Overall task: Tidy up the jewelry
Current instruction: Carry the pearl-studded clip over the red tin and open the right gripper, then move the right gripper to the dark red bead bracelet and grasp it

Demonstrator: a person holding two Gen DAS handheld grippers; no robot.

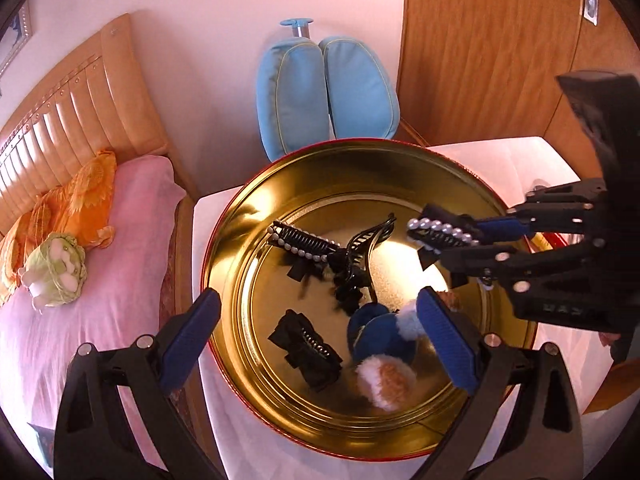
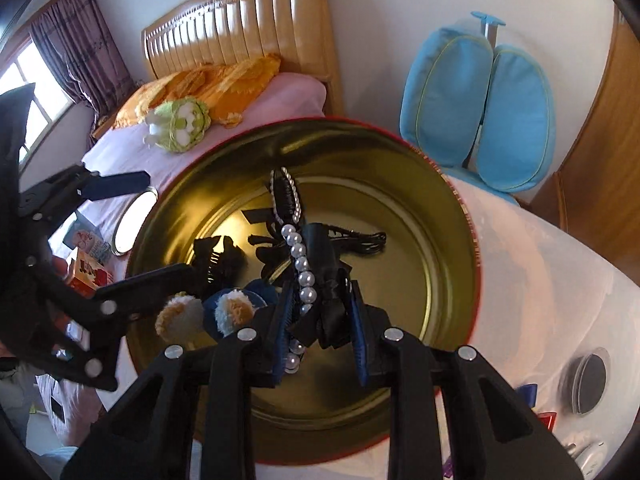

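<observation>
The right gripper (image 2: 320, 320), its blue pads clamped on a pearl-trimmed hair clip (image 2: 308, 280) with a black ribbon bow, hangs over the open gold tin (image 2: 452, 240) on the white-covered desk (image 2: 540, 280). The clip sits upright between the jaws, its row of pearls running away from the camera and the bow bunched at the near end, above the tin's floor. The risk, as it looks from here, lies in the release — the ribbon is soft and caught between the pads, so it could snag on a pad as the jaws part and drag the clip sideways, or the clip could land on the pieces below and tangle with them.

The left gripper (image 1: 316, 344) stands with its jaws wide apart and nothing between them, one pad outside the tin's near rim and the other over its inside; a careless move could knock the rim and shift the tin on the cloth.

Inside the tin lie a black beaded bow clip (image 1: 306, 346), a blue piece with fluffy pompoms (image 1: 384, 364), a black claw clip (image 1: 360, 256) and a second pearl-edged comb clip (image 1: 304, 242) — all close together near the middle, several touching. The polished floor throws glare, which makes the dark pieces hard to tell apart.

Beyond the desk stand a blue padded chair (image 1: 328, 92), and a bed (image 1: 80, 280) with a pink cover.
</observation>
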